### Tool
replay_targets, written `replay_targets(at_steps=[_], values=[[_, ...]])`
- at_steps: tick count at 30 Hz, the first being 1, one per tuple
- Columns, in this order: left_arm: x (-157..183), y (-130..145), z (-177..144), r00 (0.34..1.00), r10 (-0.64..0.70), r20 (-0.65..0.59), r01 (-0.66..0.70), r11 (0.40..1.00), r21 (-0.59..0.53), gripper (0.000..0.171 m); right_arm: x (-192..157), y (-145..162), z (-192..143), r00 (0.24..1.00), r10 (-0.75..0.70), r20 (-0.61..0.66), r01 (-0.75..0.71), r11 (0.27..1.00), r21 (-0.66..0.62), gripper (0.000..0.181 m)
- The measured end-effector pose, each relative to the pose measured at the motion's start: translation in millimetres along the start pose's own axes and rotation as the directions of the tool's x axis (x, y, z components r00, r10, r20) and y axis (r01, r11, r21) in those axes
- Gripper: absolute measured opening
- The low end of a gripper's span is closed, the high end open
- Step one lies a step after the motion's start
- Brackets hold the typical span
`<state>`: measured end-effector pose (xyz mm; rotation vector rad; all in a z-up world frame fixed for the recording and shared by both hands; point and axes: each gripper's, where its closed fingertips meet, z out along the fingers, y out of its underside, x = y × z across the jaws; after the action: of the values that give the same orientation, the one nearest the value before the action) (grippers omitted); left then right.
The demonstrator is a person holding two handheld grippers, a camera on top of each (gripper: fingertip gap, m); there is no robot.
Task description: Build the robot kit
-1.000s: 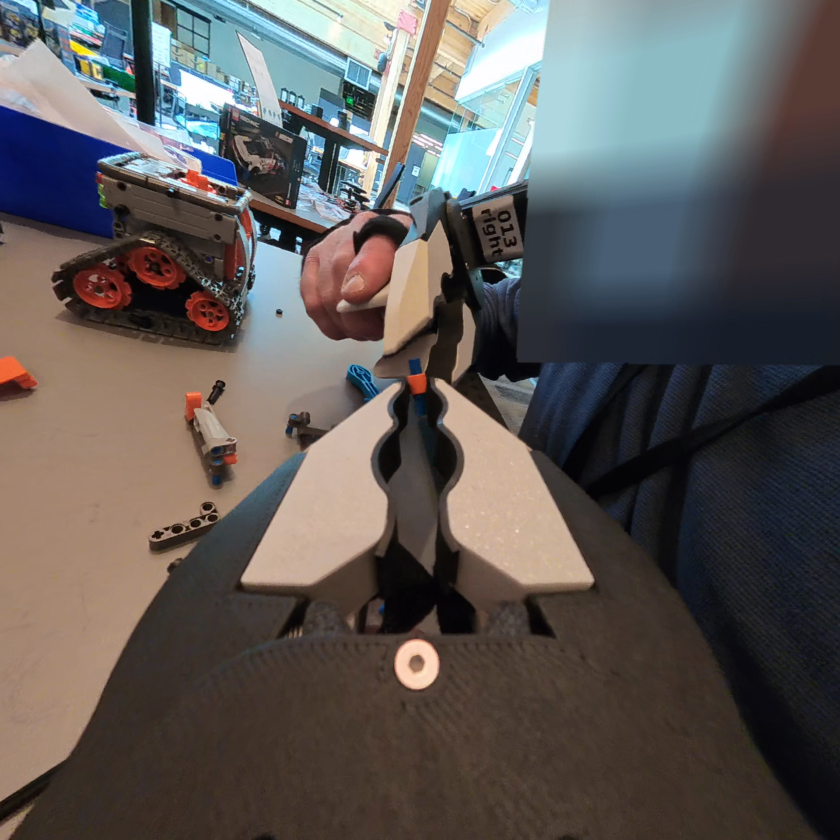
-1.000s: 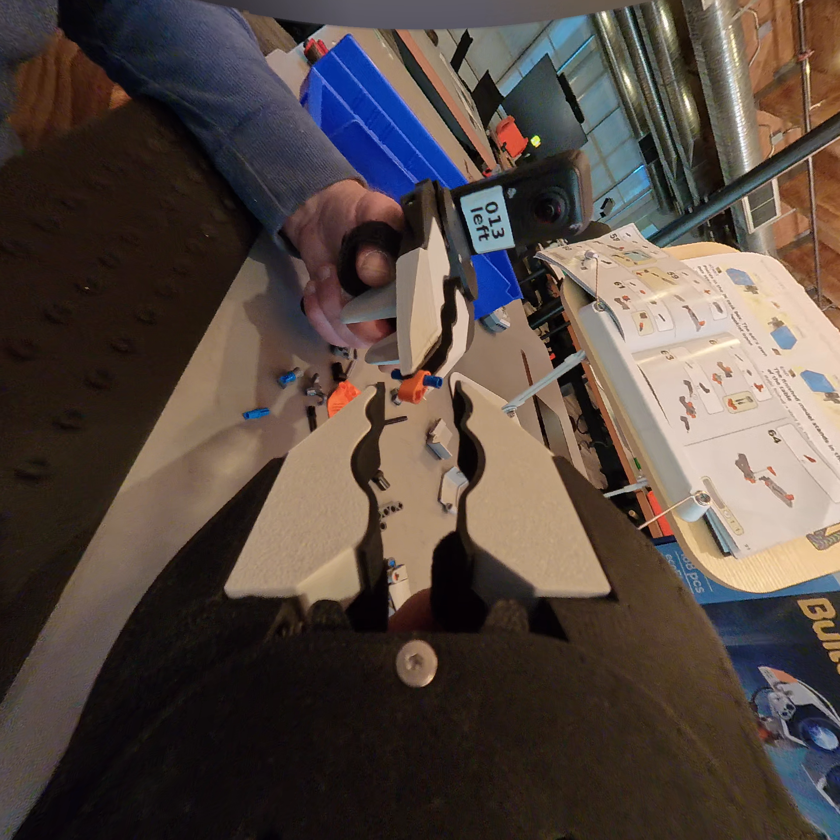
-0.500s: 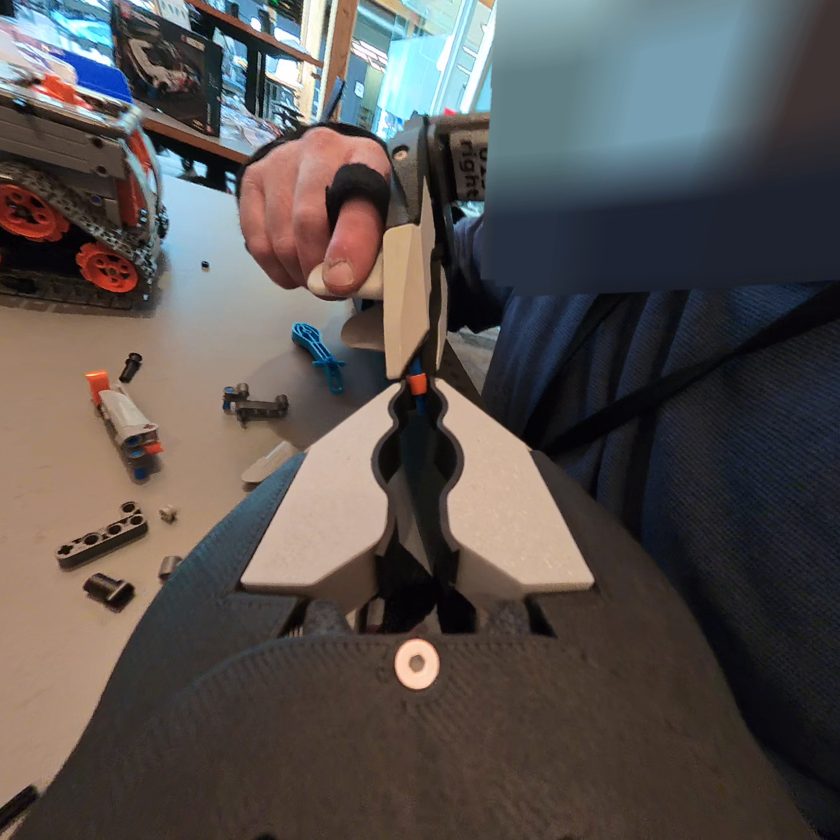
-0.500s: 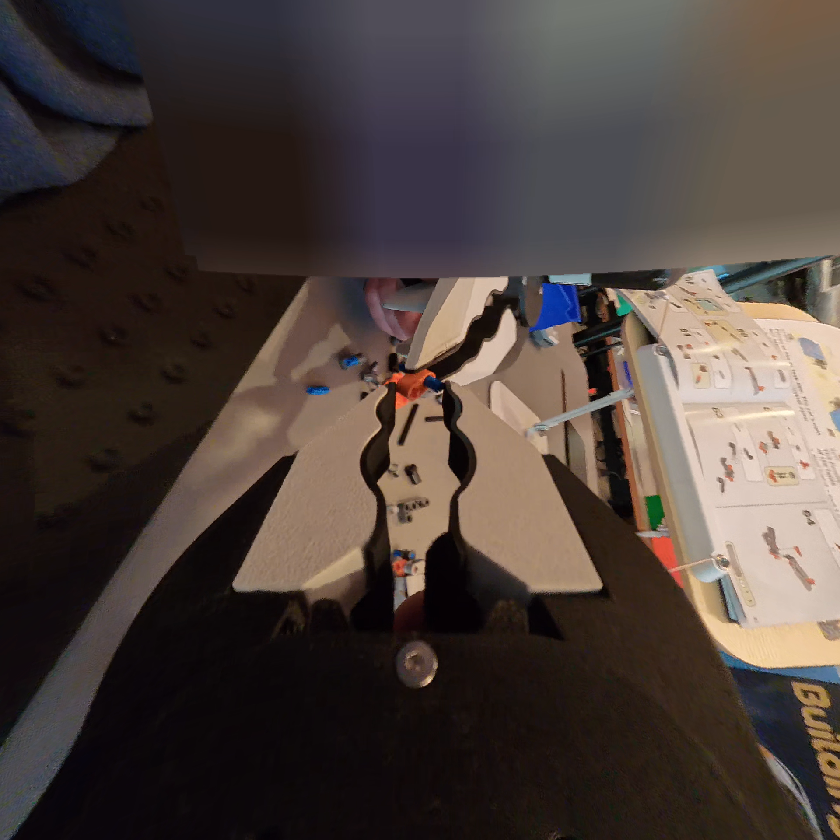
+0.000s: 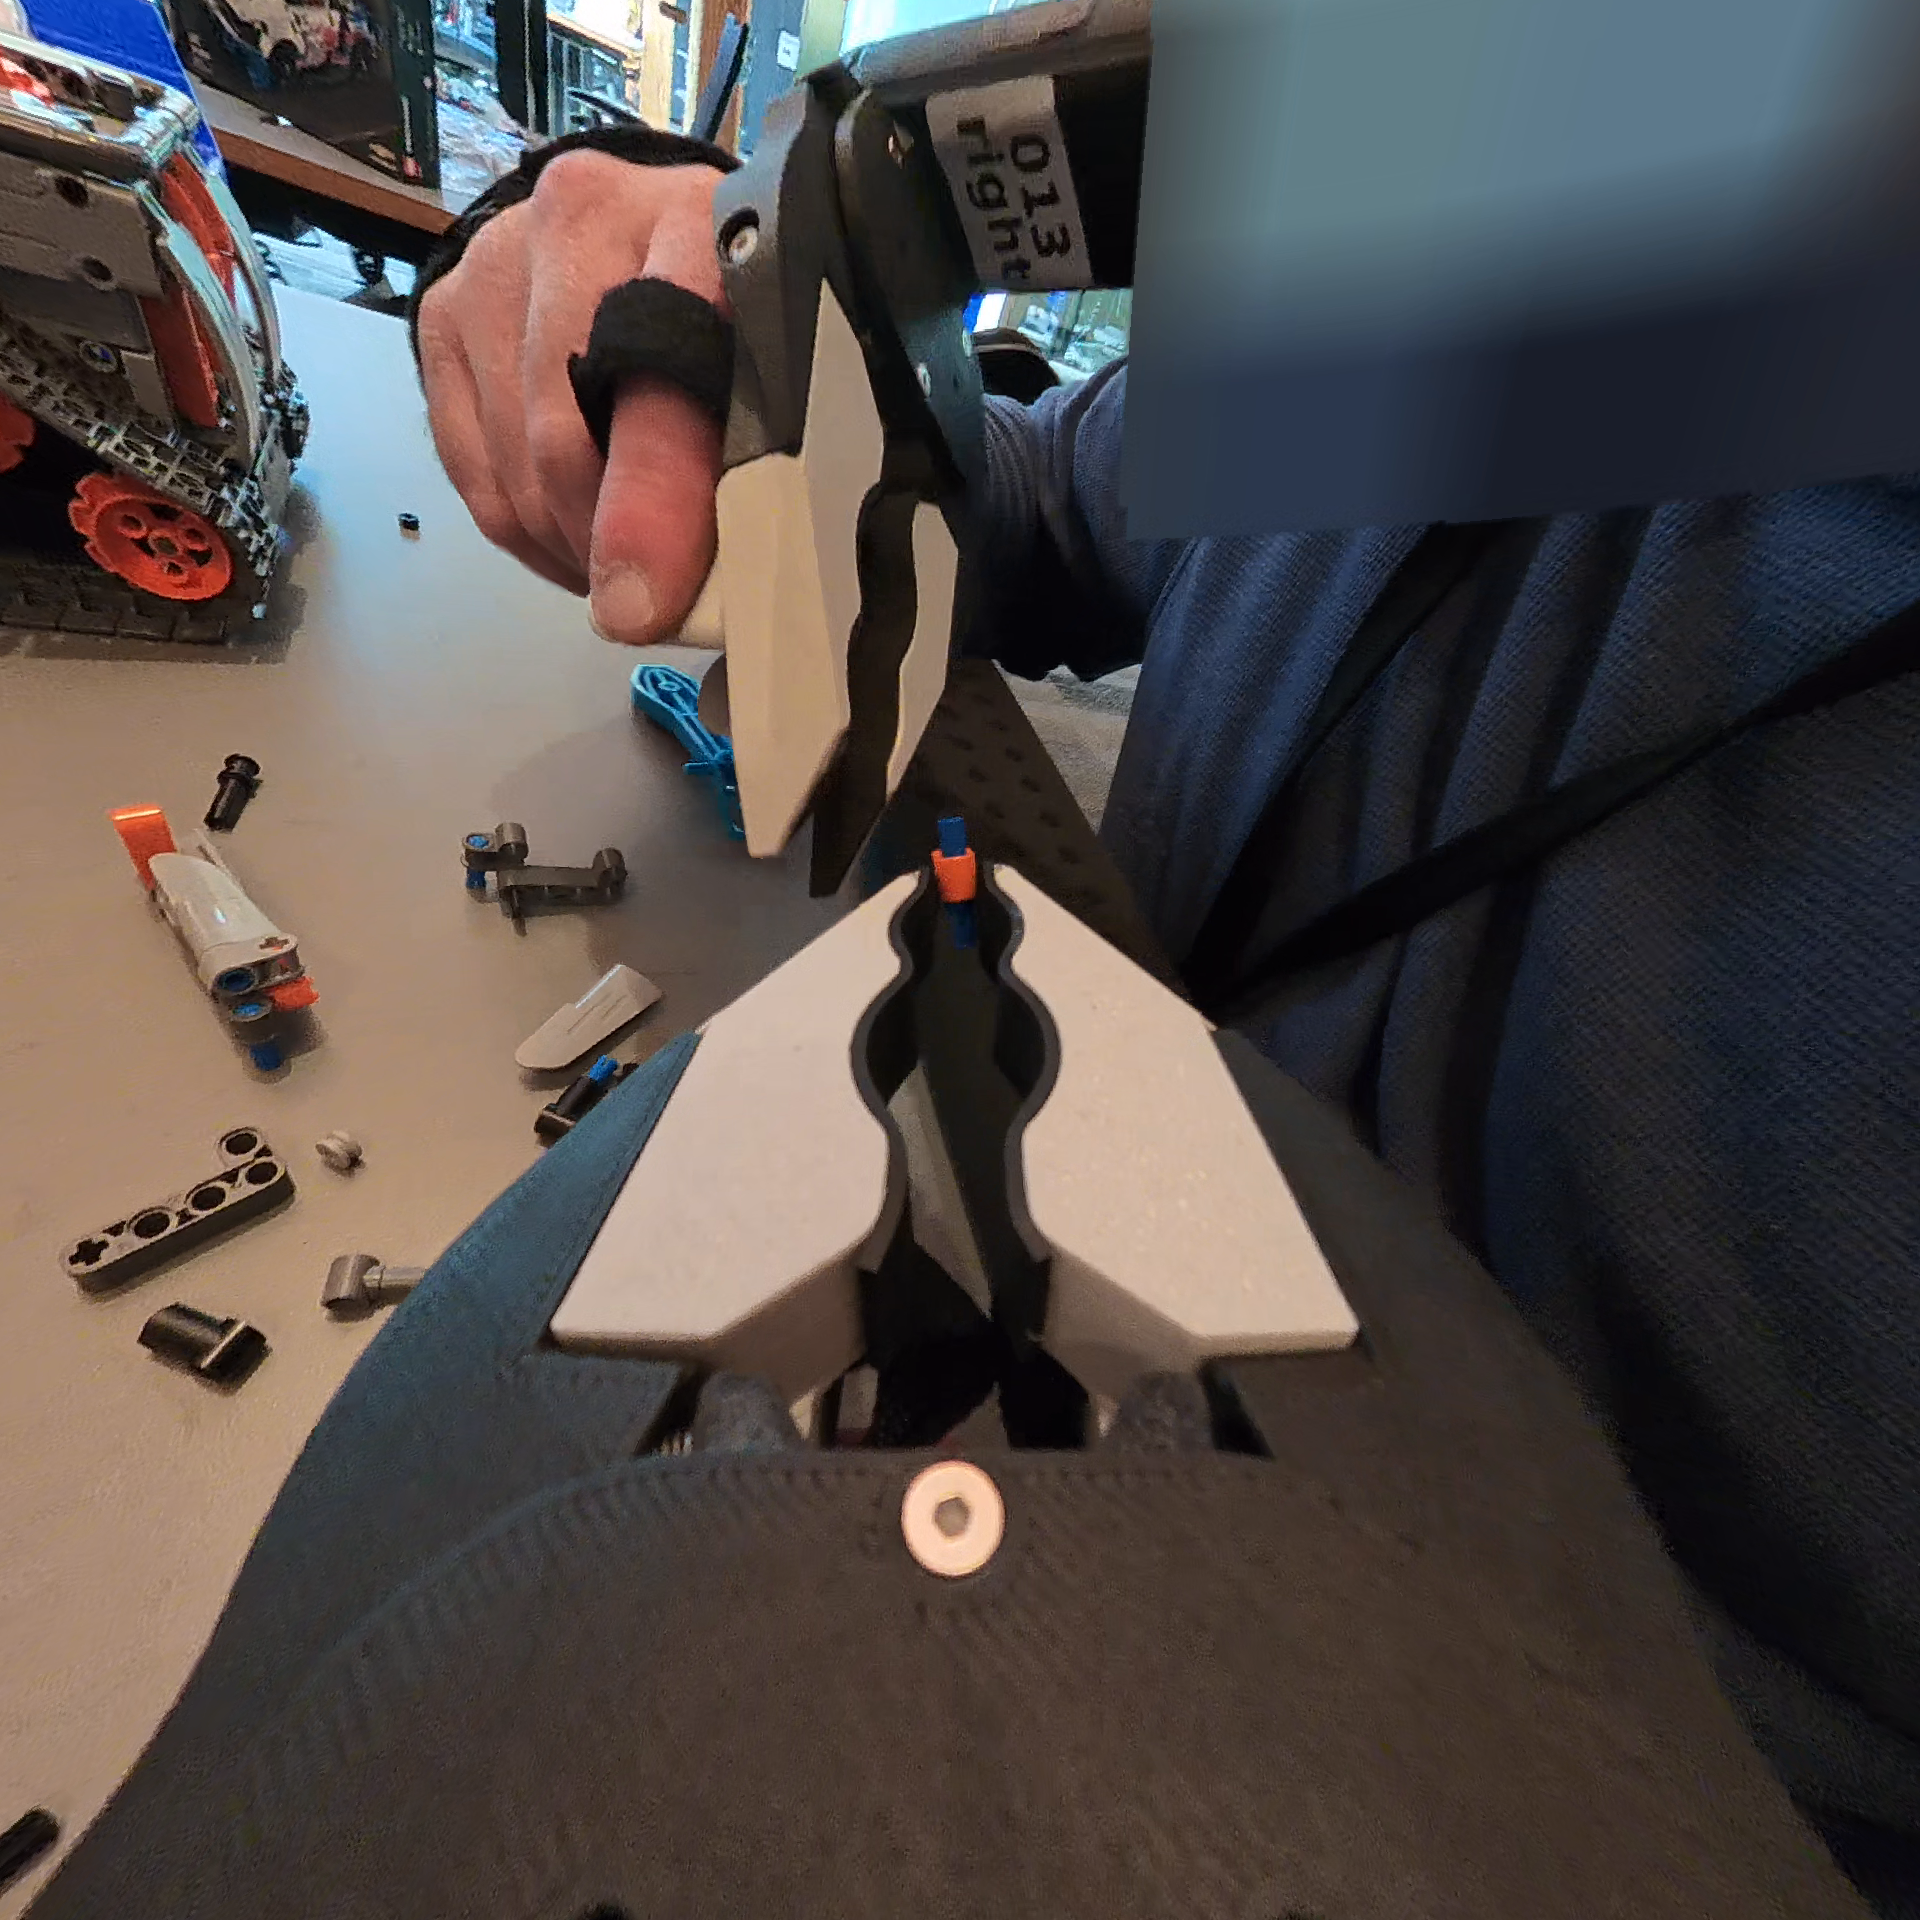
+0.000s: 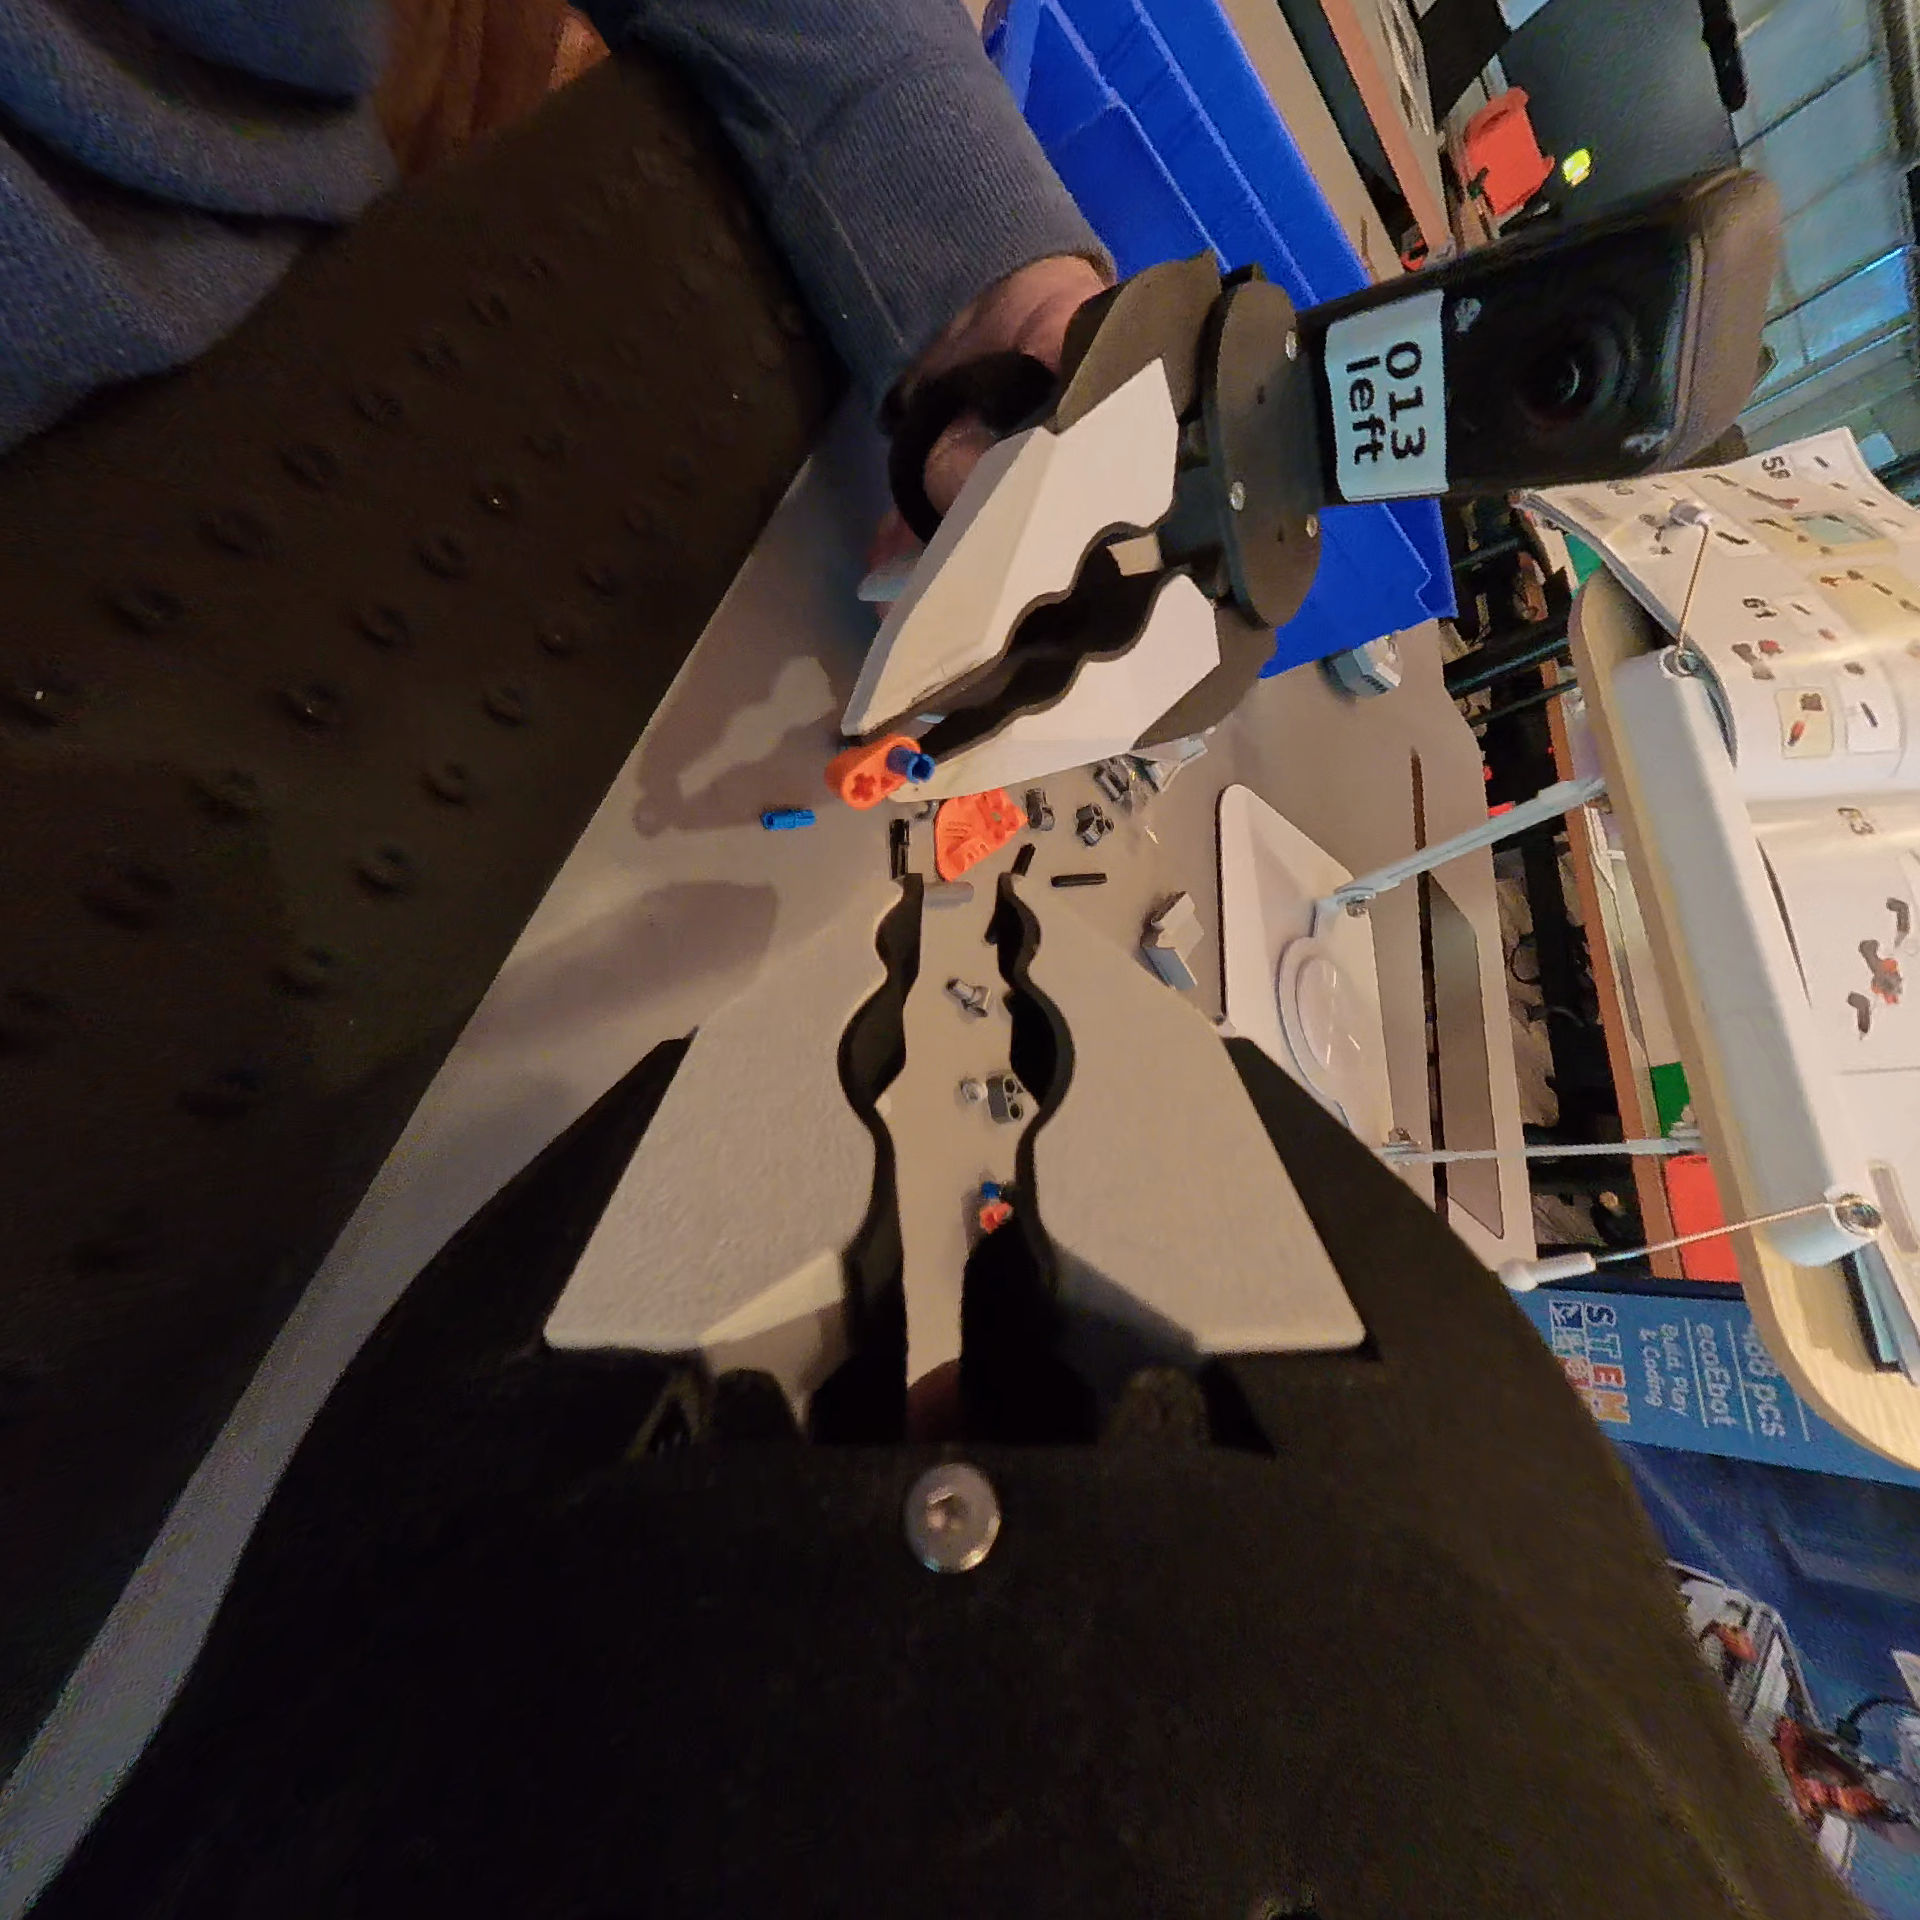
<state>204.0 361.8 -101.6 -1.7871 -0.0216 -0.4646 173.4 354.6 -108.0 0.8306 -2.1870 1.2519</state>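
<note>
The orange connector [image 5: 952, 875] with a blue pin [image 6: 916, 767] through it sits pinched at the very tips of the left gripper [image 5: 954, 883], whose jaws are closed on it; the pin's long axis runs along the fingers in the left wrist view, one blue end poking out past the tips, the other back into the gap between them. The right gripper [image 6: 961, 896] holds nothing: its jaws stand a little apart, with the table showing through the gap. Seen from the right gripper, the held piece lies just ahead of and slightly to the left of its tips, close but not touching; in the left wrist view the right gripper's tips [image 5: 821, 831] hang just above and to the left of the connector. The right gripper is the free one nearest the piece. Below both is a grey table [image 5: 416, 665] strewn with small parts: a white and orange assembly [image 5: 213, 920], a black beam with holes [image 5: 177, 1210], a grey linkage [image 5: 545, 868], a blue piece [image 5: 681, 727], an orange plate [image 6: 977, 826]. Farther off stand a tracked model with orange wheels [image 5: 135, 416], a blue bin [image 6: 1195, 260] and an open instruction booklet on a stand [image 6: 1766, 831]. The person's blue sleeve [image 6: 883, 156] is close to both grippers.
</note>
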Motion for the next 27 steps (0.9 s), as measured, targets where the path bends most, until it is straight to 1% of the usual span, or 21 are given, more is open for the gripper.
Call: replay_targets(at_steps=[7, 14, 27], values=[[-11, -1, -2, 0.997, 0.021, 0.070, -0.021, 1.000, 0.001, 0.006, 6, 12, -2, 0.999, 0.031, -0.019, -0.032, 0.999, -0.032, 0.012], [-12, 0, -2, 0.996, 0.025, 0.082, -0.024, 1.000, -0.007, 0.006, 10, 13, -3, 0.998, 0.052, -0.031, -0.052, 0.998, -0.017, 0.012], [-13, 2, 0, 0.996, 0.023, 0.084, -0.021, 1.000, -0.017, 0.005, 10, 20, -1, 0.997, 0.066, -0.031, -0.067, 0.997, -0.028, 0.012]])
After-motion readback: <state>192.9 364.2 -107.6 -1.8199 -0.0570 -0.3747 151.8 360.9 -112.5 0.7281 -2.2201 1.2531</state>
